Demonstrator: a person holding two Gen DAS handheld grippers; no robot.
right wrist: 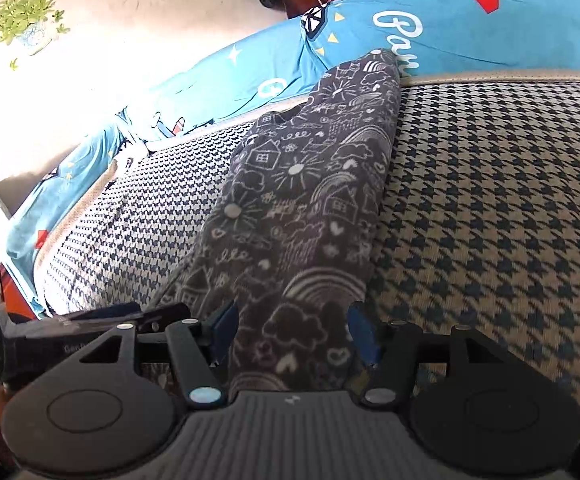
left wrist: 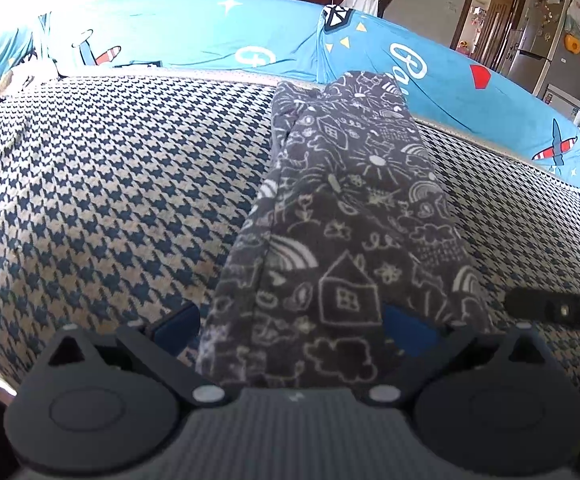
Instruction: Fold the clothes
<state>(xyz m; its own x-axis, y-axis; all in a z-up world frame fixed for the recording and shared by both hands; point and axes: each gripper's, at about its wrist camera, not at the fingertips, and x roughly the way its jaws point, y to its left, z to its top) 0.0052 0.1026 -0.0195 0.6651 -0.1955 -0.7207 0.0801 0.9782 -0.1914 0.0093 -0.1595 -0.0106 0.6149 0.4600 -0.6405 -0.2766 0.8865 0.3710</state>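
Left wrist view: the dark doodle-print garment [left wrist: 341, 216] runs as a long narrow strip from bottom centre to the upper middle, on the houndstooth cover [left wrist: 110, 184].
Left gripper [left wrist: 293, 324]: fingers spread, straddling the near end, so the cloth sits between them ready to be pinched.
Right wrist view: right gripper [right wrist: 291, 328] likewise spread around the same near end; garment [right wrist: 301, 200] reaches the blue cushion [right wrist: 469, 28] at upper right.
Reason: both at one end suits lifting it over lengthwise, in my judgement.
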